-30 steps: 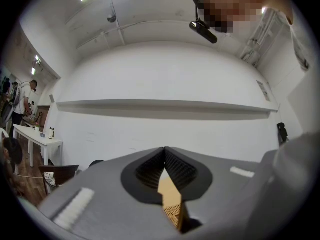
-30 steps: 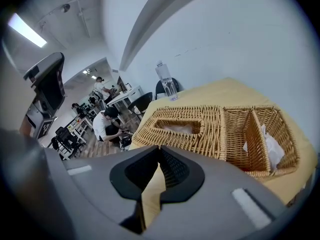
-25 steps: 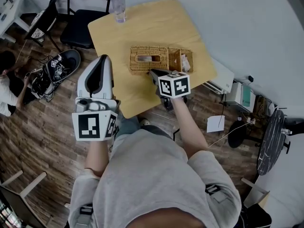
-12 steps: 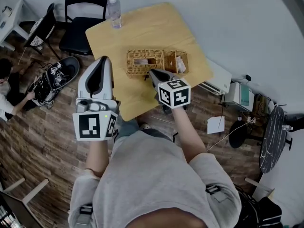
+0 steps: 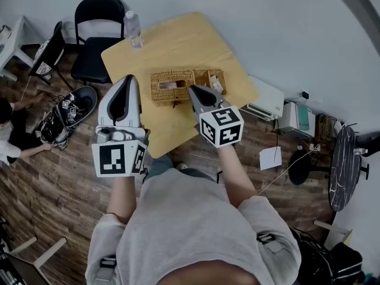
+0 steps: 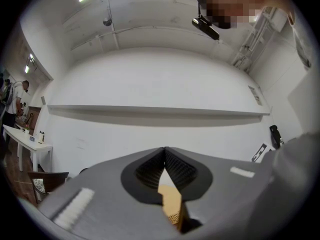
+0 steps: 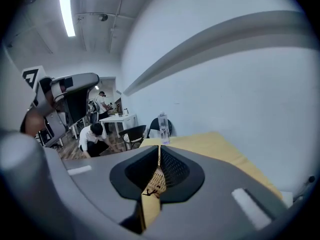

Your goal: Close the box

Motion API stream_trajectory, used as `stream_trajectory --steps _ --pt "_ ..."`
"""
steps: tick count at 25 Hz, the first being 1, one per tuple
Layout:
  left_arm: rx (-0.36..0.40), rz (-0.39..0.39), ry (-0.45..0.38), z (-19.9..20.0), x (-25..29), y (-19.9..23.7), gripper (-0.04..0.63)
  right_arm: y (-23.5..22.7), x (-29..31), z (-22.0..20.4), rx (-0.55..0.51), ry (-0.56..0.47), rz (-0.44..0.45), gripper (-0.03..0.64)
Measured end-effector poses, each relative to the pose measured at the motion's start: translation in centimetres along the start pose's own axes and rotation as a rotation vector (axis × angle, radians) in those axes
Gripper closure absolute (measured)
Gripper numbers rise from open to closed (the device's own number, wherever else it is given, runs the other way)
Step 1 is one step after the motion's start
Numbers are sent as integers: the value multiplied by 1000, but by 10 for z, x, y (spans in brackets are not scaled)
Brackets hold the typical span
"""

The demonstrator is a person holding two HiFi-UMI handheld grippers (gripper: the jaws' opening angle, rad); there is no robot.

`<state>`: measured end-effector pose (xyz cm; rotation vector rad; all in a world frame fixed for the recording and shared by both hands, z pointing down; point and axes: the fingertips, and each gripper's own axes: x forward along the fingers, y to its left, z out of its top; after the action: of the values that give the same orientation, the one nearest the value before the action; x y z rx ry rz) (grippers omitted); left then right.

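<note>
The wicker box point(image 5: 173, 86) lies on the yellow table point(image 5: 178, 40), its lid down with a slot in the top; a divided open wicker tray point(image 5: 211, 79) adjoins it on the right. Both grippers hang well above the table. My left gripper point(image 5: 128, 78) is over the table's near left edge, jaws shut and empty point(image 6: 164, 150). My right gripper point(image 5: 191, 88) hovers just right of the box, shut on nothing point(image 7: 159, 147). In the right gripper view a strip of the wicker box point(image 7: 156, 182) shows through the jaw gap.
A water bottle point(image 5: 132, 28) stands at the table's far left corner, with a black chair point(image 5: 98, 34) behind it. A person point(image 5: 10, 129) crouches on the wood floor at left beside a heap of cables point(image 5: 65, 103). A white unit point(image 5: 297, 119) stands right of the table.
My right gripper has risen and tipped up, so the box and tray have dropped behind its jaws. The left gripper rose slightly. The table looks smaller and farther in the head view.
</note>
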<state>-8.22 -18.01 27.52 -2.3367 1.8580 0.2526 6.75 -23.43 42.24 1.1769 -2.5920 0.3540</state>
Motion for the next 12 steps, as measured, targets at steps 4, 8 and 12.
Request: stream_trajectory --steps 4,8,12 --pt "-1 -5 -7 4 3 -4 537 -3 -14 21 -31 -69 -22 600" --pt "0 -10 -14 8 3 -7 537 -7 -31 41 -38 -144 -53 600" --pt "4 -14 -21 13 4 -9 537 -11 -48 60 -37 -214 -77 600"
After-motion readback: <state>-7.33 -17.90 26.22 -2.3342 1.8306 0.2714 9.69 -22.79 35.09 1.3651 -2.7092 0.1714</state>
